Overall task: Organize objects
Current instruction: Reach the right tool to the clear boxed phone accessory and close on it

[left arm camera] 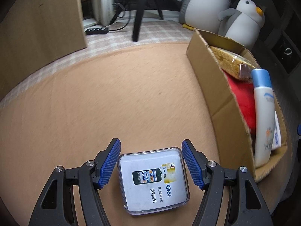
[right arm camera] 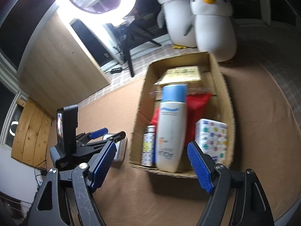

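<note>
Tan carpet [left arm camera: 112, 98]; clear, phone-printed case [left arm camera: 153, 180] between left tool [left arm camera: 151, 162].

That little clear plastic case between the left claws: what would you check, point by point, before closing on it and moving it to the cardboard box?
1. Left gripper open: ok, the jaws stand apart.
2. Clear case centred between the blue pads: ok, one pad on each side, small gaps showing.
3. Case lying flat on the brown carpet: ok.
4. Free space in the cardboard box: cannot tell; the bottle, red bag, patterned pack and small can fill much of it.
5. Right gripper out of the way: not ok, it is open just in front of the box.
6. Bottle stable: cannot tell, it is blurred and leaning.
</note>
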Tool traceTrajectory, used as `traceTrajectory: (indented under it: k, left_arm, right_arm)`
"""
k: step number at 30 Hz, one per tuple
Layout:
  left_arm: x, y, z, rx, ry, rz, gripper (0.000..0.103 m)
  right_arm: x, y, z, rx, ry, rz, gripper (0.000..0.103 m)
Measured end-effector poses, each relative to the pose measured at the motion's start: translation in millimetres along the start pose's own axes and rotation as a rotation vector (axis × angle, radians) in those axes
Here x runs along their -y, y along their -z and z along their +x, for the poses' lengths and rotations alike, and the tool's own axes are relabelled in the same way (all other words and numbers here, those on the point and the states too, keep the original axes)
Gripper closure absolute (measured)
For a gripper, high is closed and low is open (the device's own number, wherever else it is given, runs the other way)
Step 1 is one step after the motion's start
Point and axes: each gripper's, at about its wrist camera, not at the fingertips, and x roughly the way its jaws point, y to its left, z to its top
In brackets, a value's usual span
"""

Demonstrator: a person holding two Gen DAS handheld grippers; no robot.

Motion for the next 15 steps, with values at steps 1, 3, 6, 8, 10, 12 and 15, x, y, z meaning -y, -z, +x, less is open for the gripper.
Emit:
traceTrajectory:
  k: [1, 3, 6, 8, 10, 12, 15]
  left_arm:
    - [-4, 6, -3, 0.001, 0.000, 0.000, 0.032]
    - [-14, 16, -10, 0.004, 0.013, -0.019, 0.032]
    - [-26, 27, -19, 0.007, 0.031, -0.041, 0.032]
    - [-38, 40, -31, 0.029, 0.054, -0.054, 0.032]
    - [-50, 53, -40, 0.033, 0.097, -0.069, 0.032]
    - [-61, 64, -47, 0.042, 0.129, -0.093, 0.032]
    - [-73, 78, -50, 0.030, 0.183, -0.116, 0.032]
  right_arm:
    - [-4, 1, 2, -0.005, -0.007, -0.006, 0.028]
    - [-17, 3, 8, -0.024, -0.035, -0.026, 0.028]
    - [-38, 9, 20, -0.068, -0.092, -0.045, 0.028]
    - [-49, 12, 27, -0.093, -0.126, -0.048, 0.028]
    - [-60, 16, 37, -0.124, -0.146, -0.056, 0.028]
    - [-71, 20, 50, -0.161, -0.162, -0.064, 0.029]
    - [-86, 23, 68, -0.205, -0.173, -0.083, 0.035]
